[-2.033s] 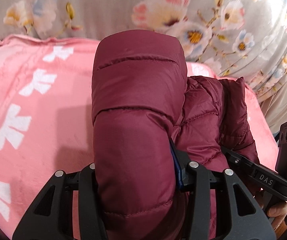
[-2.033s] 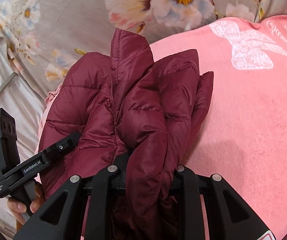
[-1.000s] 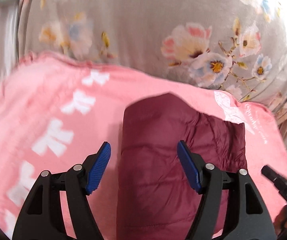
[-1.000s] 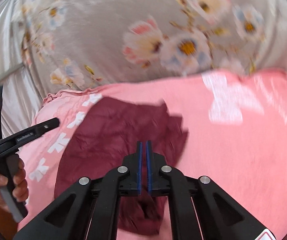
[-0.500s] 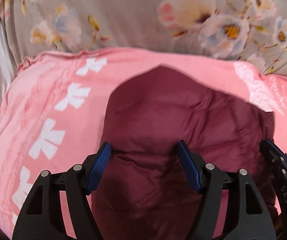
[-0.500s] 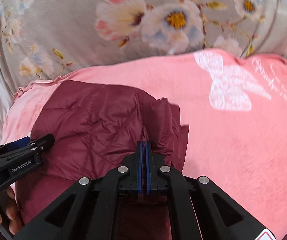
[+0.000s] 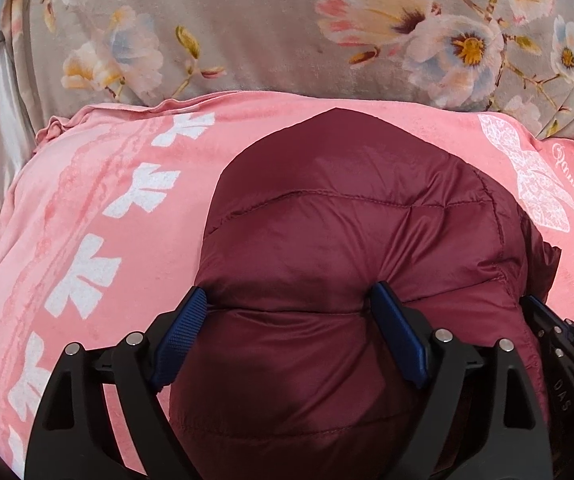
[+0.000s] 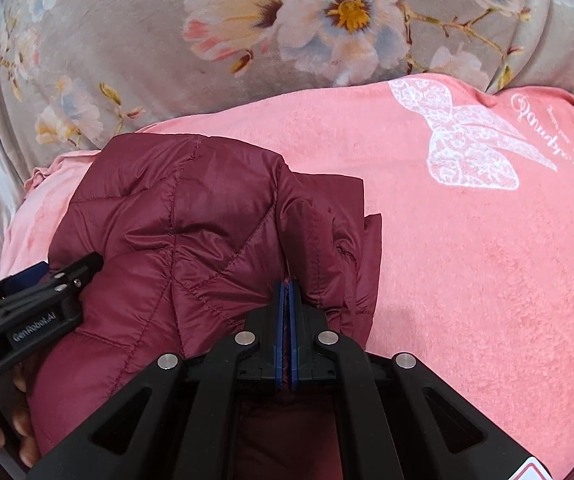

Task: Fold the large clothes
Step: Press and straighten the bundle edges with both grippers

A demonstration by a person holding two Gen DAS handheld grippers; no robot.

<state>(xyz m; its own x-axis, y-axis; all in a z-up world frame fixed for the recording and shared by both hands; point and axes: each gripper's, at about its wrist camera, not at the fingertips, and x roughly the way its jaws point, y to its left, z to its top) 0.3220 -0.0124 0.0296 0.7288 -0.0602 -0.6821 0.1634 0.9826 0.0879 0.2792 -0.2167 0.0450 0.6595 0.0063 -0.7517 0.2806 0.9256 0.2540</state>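
The left gripper point(image 7: 289, 312), jaws just widened, straddles a puffy fold of the maroon quilted jacket point(image 7: 351, 248), its blue pads point(image 7: 183, 328) touching the fabric's sides. The right gripper point(image 8: 287, 296), jaws together, pins a thin seam of the jacket, which lies bundled on a pink blanket point(image 8: 467, 264) against floral bedding point(image 7: 247, 32).

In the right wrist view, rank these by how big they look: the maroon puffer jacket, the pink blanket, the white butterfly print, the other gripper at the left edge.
1. pink blanket
2. maroon puffer jacket, though nearness to the camera inflates it
3. and 4. white butterfly print and left gripper: they look alike, and the gripper is cut off at the edge, so unranked.
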